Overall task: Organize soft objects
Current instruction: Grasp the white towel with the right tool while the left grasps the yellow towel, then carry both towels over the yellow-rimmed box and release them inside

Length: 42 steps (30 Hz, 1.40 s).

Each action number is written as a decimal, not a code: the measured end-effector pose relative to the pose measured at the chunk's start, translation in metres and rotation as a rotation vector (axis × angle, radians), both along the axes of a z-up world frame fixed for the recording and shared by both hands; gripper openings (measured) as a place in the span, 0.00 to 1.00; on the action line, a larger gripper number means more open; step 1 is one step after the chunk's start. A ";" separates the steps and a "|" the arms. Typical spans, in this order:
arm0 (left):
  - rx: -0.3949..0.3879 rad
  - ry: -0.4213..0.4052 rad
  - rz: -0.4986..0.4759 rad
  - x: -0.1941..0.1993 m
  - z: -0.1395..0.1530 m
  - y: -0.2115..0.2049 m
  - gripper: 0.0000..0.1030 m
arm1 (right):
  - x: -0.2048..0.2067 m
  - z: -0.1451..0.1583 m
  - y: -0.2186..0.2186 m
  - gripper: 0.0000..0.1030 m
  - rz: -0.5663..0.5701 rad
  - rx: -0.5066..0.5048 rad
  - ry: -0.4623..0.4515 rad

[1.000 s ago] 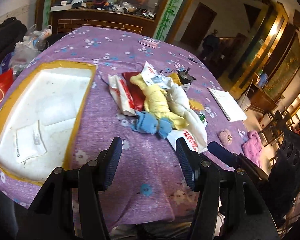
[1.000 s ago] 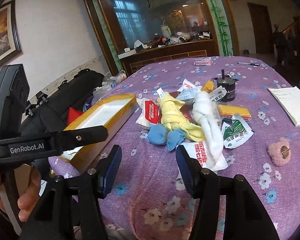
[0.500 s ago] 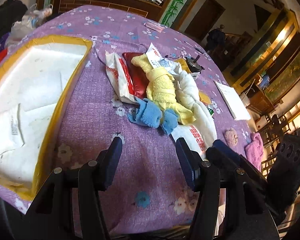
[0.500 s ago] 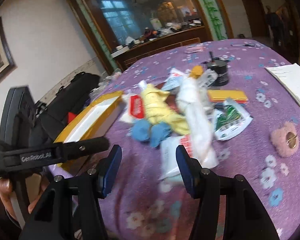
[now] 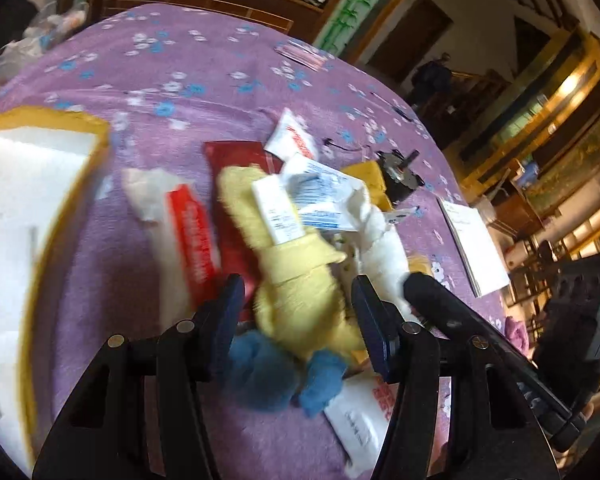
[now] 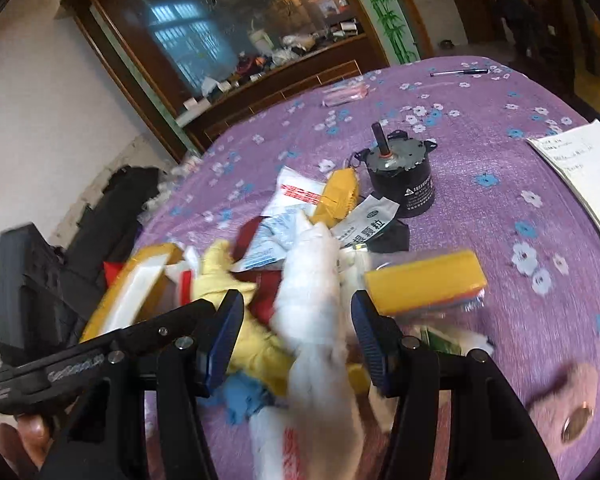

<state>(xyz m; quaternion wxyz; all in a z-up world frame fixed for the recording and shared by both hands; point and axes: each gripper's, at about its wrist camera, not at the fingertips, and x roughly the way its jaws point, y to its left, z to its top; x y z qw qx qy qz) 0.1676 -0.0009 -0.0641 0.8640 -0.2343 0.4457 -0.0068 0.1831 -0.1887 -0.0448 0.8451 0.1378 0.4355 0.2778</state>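
A pile of soft cloths and packets lies on the purple flowered tablecloth (image 5: pixel 204 64). My left gripper (image 5: pixel 300 316) straddles the rolled yellow cloth (image 5: pixel 300 292). Its jaws are closing, and the pads stand just clear of the cloth. A blue cloth (image 5: pixel 268 376) lies just below its fingertips. My right gripper (image 6: pixel 298 332) stands open around the fluffy white cloth (image 6: pixel 312 300), which runs between its fingers without being pinched. The yellow cloth (image 6: pixel 216 276) and the blue cloth (image 6: pixel 240 396) lie to its left. Motion blurs both views.
A yellow box with white lining (image 5: pixel 32 208) sits at the left. A black motor (image 6: pixel 400 176), a yellow pack (image 6: pixel 424 284), red and white packets (image 5: pixel 192 236), a notebook (image 6: pixel 580 168) and a pink puff (image 6: pixel 564 400) lie around. A hand (image 6: pixel 28 432) holds the left gripper.
Both grippers came forward and down onto the pile. The left now has the yellow cloth between its fingers and its jaws are narrower. The right now has the white cloth between its fingers.
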 end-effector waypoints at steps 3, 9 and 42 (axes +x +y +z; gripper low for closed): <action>0.010 0.026 -0.007 0.005 -0.010 -0.003 0.41 | 0.004 -0.012 0.008 0.40 0.016 -0.039 0.023; -0.028 -0.038 -0.008 -0.006 -0.002 -0.001 0.30 | -0.005 -0.011 -0.001 0.34 -0.015 -0.010 -0.005; -0.001 -0.052 0.249 -0.186 0.076 0.172 0.29 | -0.075 0.050 0.189 0.33 0.399 0.231 0.021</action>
